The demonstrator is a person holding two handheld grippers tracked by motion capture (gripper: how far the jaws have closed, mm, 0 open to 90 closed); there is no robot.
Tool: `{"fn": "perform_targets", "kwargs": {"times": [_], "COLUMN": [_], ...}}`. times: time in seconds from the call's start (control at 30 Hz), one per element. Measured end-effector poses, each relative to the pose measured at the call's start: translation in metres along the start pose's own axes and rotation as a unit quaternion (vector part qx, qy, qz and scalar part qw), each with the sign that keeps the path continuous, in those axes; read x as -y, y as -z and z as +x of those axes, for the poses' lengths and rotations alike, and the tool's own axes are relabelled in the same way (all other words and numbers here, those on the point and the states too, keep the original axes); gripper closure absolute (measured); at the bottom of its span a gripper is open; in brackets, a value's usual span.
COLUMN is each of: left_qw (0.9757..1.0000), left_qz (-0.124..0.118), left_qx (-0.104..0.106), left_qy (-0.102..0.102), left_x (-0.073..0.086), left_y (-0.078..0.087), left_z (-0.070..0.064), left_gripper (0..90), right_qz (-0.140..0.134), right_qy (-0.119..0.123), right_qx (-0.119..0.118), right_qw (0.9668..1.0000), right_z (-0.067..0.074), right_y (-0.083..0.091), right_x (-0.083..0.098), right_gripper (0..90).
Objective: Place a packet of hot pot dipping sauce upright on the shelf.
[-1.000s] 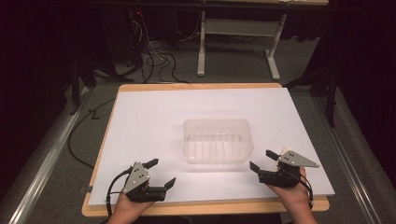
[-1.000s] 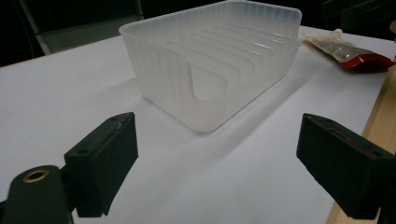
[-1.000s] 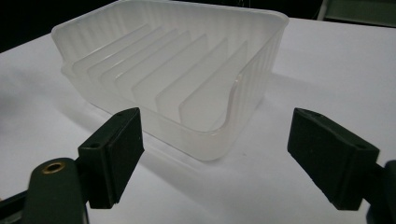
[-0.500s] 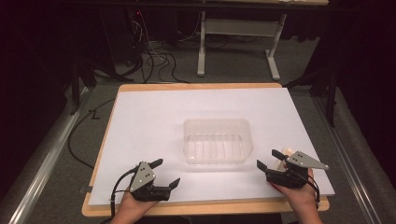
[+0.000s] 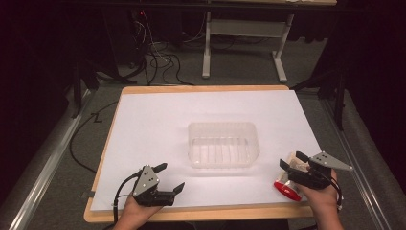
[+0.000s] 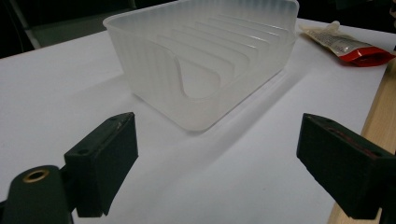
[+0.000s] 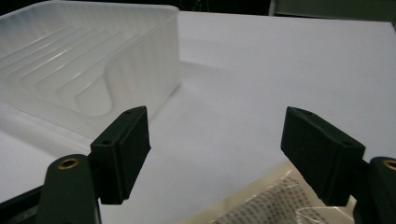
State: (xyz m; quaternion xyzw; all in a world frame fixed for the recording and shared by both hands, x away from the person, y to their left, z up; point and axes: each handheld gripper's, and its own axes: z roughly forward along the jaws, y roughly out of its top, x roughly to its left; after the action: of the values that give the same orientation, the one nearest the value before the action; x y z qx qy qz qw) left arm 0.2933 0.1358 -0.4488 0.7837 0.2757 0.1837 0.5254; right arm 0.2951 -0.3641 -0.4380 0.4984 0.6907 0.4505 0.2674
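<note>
Right gripper [image 5: 290, 161] slid toward desk's [image 5: 201, 89] right edge, now over red-capped pouch [image 5: 288, 184], jaws wide apart, just been narrowing a bit, nothing gripped. Left gripper [image 5: 170, 177] open too. Clear tub [image 5: 222, 143] mid-desk.

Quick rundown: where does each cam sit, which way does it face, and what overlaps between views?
High view: above the person's side, facing forward and down on the table; both hands enter at the bottom, with left gripper and right gripper.
Left gripper view: rides that gripper, looks along its open jaws at the clear tray and the red-ended packet.
Right gripper view: looks along its open jaws, packet below.
Shared: tray in all three views.
</note>
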Motion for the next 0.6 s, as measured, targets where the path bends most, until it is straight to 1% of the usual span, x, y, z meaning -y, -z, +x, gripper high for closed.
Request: {"fn": "perform_targets", "kwargs": {"times": [0.1, 0.13, 0.17, 0.23, 0.3, 0.4, 0.5, 0.6], "left_qw": [1.0, 1.0, 1.0, 1.0, 1.0, 0.9999, 0.9999, 0.9999], "left_qz": [0.002, 0.001, 0.001, 0.0, 0.0, -0.002, 0.001, 0.001], "left_qx": [-0.002, -0.002, -0.002, -0.004, -0.006, -0.009, -0.009, -0.008], "left_qy": [0.0, 0.002, 0.002, 0.003, 0.003, 0.005, 0.007, 0.008], "left_x": [0.0, 0.0, 0.0, 0.0, 0.0, 0.0, 0.0, 0.0], "left_y": [0.0, 0.0, 0.0, 0.0, 0.001, 0.001, 0.0, 0.0], "left_z": [0.0, 0.001, 0.001, 0.001, 0.001, 0.002, 0.003, 0.003], "left_gripper": [13.0, 13.0, 13.0, 12.6, 12.2, 11.4, 10.0, 9.1], "right_qz": [0.002, 0.004, 0.004, 0.009, 0.011, 0.012, 0.016, 0.019], "right_qy": [-0.011, -0.018, -0.018, -0.026, -0.025, -0.028, -0.037, -0.051], "right_qx": [0.014, 0.019, 0.019, 0.029, 0.036, 0.04, 0.048, 0.054], "right_qw": [0.9998, 0.9996, 0.9996, 0.9992, 0.999, 0.9987, 0.998, 0.997], "right_z": [-0.011, -0.016, -0.016, -0.023, -0.027, -0.031, -0.037, -0.044], "right_y": [0.002, 0.003, 0.003, 0.004, 0.005, 0.005, 0.006, 0.008], "right_x": [0.002, 0.003, 0.003, 0.005, 0.006, 0.007, 0.009, 0.011], "right_gripper": [23.3, 23.3, 23.3, 23.0, 22.8, 22.2, 20.9, 18.4]}}
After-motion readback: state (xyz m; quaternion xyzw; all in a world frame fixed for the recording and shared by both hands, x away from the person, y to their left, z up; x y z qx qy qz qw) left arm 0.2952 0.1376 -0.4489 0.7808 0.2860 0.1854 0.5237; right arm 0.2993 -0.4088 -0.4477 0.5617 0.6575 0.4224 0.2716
